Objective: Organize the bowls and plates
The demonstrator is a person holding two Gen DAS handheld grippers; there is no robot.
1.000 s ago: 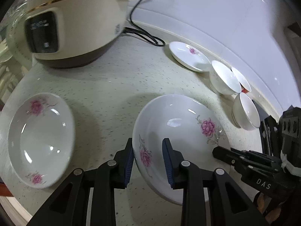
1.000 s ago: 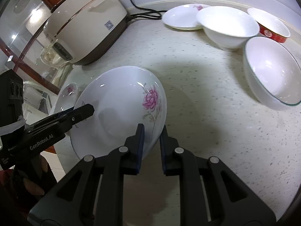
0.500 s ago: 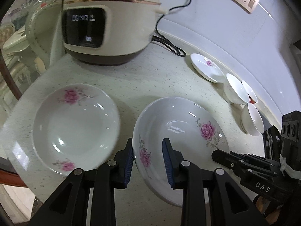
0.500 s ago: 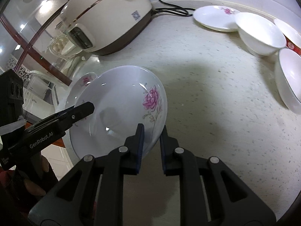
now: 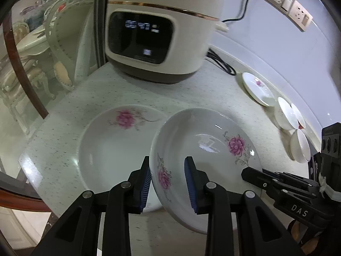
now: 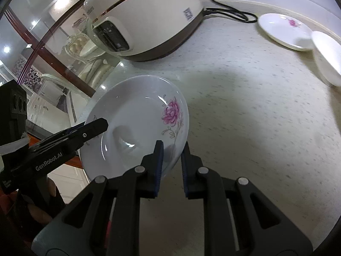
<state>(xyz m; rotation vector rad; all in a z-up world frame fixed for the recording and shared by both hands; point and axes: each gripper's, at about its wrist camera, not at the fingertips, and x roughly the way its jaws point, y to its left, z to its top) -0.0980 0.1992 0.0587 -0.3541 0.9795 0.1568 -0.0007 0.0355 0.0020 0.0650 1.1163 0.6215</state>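
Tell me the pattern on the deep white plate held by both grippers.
Pink peony-like flowers with grey-green stems on the white glazed plate; clearest in the left wrist view.

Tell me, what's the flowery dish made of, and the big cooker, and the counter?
The flowery dish looks like glazed ceramic or porcelain: glossy white, with sharp light glints and printed pink flowers. The cooker seems to be smooth cream plastic with a gold band and a dark, shiny display panel. The counter looks like polished speckled stone, maybe man-made; I can't tell which.
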